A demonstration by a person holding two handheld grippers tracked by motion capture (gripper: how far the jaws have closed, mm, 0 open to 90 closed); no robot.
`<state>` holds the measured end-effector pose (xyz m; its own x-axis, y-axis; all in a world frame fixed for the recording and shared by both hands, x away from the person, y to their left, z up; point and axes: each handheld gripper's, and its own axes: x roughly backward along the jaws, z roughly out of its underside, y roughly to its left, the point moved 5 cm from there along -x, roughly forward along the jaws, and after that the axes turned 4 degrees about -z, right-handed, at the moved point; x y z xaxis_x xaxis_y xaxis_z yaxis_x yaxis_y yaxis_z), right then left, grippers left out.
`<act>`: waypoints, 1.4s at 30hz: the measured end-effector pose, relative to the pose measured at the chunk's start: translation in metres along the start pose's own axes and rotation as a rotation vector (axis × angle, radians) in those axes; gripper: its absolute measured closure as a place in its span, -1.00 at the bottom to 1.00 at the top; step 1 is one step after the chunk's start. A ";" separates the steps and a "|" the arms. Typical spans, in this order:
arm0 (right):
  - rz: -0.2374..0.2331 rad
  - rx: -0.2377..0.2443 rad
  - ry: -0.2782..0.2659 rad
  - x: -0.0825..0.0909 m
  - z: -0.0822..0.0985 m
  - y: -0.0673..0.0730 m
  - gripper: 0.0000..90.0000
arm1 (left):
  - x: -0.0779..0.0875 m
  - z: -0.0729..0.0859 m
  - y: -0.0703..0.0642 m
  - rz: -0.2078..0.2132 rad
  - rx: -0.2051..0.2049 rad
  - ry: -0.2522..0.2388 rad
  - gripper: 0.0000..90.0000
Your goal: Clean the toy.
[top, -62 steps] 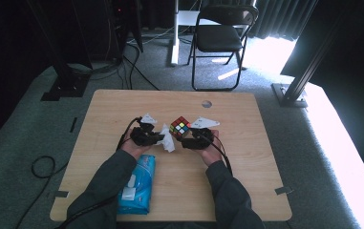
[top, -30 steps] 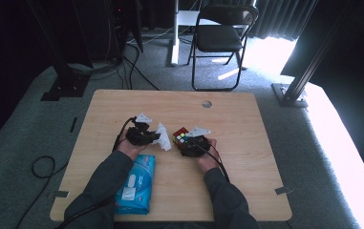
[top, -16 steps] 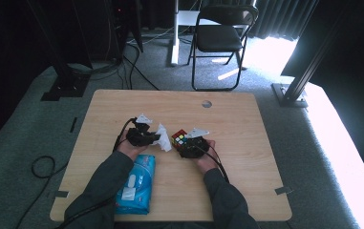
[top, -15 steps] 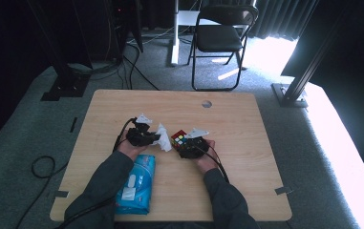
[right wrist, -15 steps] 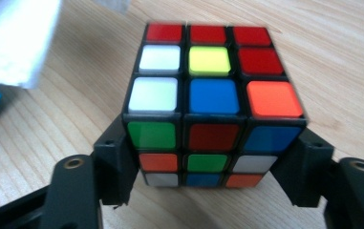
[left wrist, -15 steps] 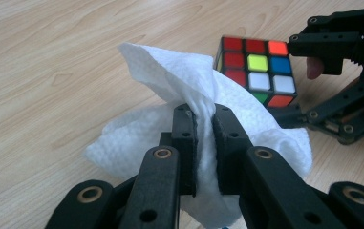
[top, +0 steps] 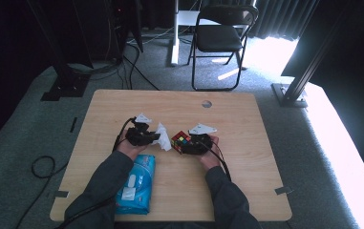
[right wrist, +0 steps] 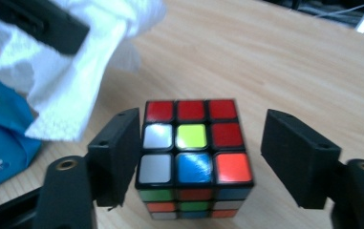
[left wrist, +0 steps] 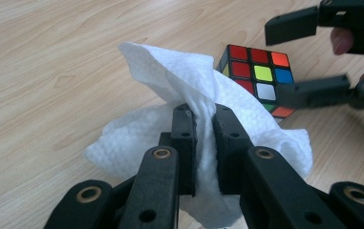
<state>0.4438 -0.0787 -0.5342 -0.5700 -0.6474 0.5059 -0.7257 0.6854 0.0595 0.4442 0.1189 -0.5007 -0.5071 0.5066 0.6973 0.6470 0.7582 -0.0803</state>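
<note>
**Steadying the cube for a wipe**

The left tongs (left wrist: pixel 201 138) are clenched on a crumpled white wipe (left wrist: pixel 179 90), held just beside the puzzle cube (right wrist: pixel 194 157), which rests on the worktop (top: pixel 246 124) near its middle. The right tongs (right wrist: pixel 208 157) stand released, one jaw on each side of the cube; the left jaw looks to touch it, though the angle makes that hard to confirm, and the right jaw is clear. The step in hand seems to be bracing the cube. To do it well, close squarely on two opposite faces so it cannot twist, then bring the wipe flat across the top. A blue wipe pack (top: pixel 136 183) lies near the person's left forearm.
</note>
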 end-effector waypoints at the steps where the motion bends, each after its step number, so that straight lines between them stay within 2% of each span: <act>1: -0.002 0.001 -0.013 0.002 -0.002 -0.001 -0.28 | 0.000 0.000 0.000 0.000 0.000 -0.001 0.80; 2: -0.012 -0.006 -0.024 0.004 -0.003 -0.002 -0.24 | 0.000 0.000 0.000 0.000 0.000 -0.001 0.80; 7: 0.037 -0.010 -0.012 0.005 -0.006 -0.009 0.04 | 0.000 0.000 -0.001 0.000 -0.001 0.000 0.80; 14: 0.072 -0.030 0.019 0.003 0.000 -0.017 0.17 | -0.001 0.000 -0.001 0.001 -0.002 0.000 0.80; 21: 0.068 -0.041 0.014 0.004 0.002 -0.016 0.12 | -0.001 0.000 -0.001 0.003 -0.003 0.003 0.80; 26: 0.034 -0.033 0.011 0.005 0.003 -0.011 0.06 | -0.002 0.000 -0.002 0.004 -0.006 0.003 0.80; 31: 0.084 -0.061 0.010 0.004 0.003 -0.019 0.07 | -0.002 0.000 -0.001 0.006 -0.004 0.003 0.79; 42: 0.048 -0.059 0.012 0.006 0.005 -0.017 0.05 | -0.003 0.000 -0.002 0.005 -0.007 0.004 0.79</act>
<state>0.4510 -0.0963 -0.5361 -0.5988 -0.6098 0.5193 -0.6735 0.7343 0.0856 0.4439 0.1159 -0.5025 -0.5011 0.5089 0.7000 0.6535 0.7527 -0.0794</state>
